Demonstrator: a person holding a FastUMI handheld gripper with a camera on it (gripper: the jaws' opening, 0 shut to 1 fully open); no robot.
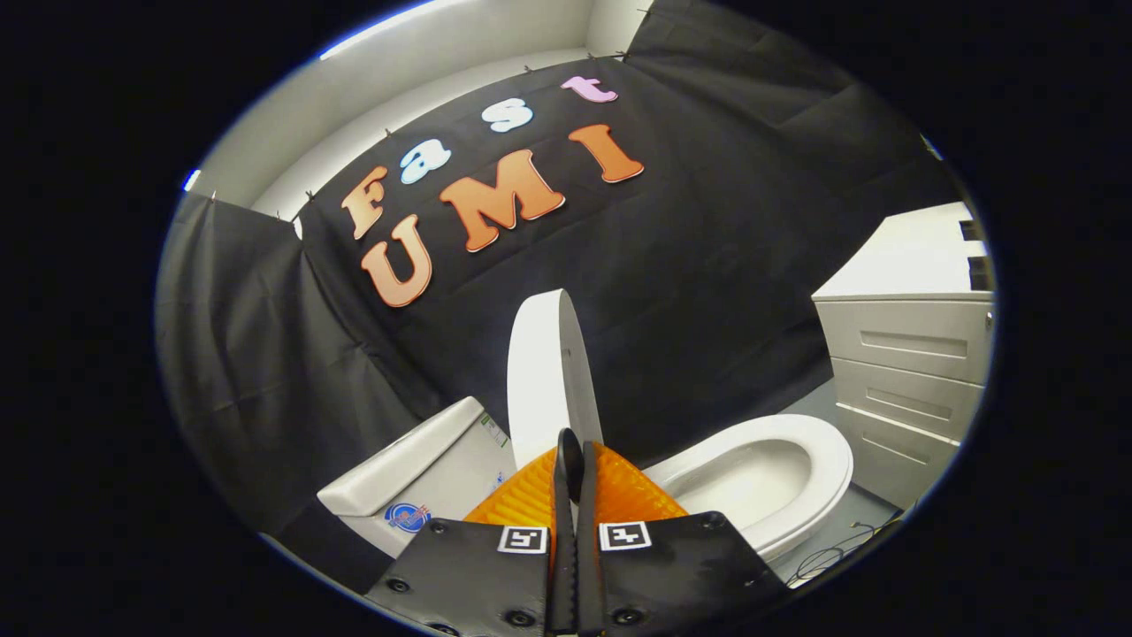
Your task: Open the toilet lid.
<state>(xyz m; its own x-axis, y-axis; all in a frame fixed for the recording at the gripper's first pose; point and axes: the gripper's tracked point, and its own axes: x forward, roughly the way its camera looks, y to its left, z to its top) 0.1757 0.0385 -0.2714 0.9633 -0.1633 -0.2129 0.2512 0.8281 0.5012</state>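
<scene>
Pressed together with nothing between them, the gripper [572, 460] fingers are sitting just below the toilet lid [546, 372], which is standing upright beside the tank [416, 473]; opening looks finished, so backing away comes next.

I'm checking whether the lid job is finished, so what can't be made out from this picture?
- Gripper view: whether the tongs pinch the raised lid; its lower edge sits behind them.
- The lid's hinge, hidden by the tongs.
- The tank label, too small.
- The cabinet, cut off at the edge.
</scene>
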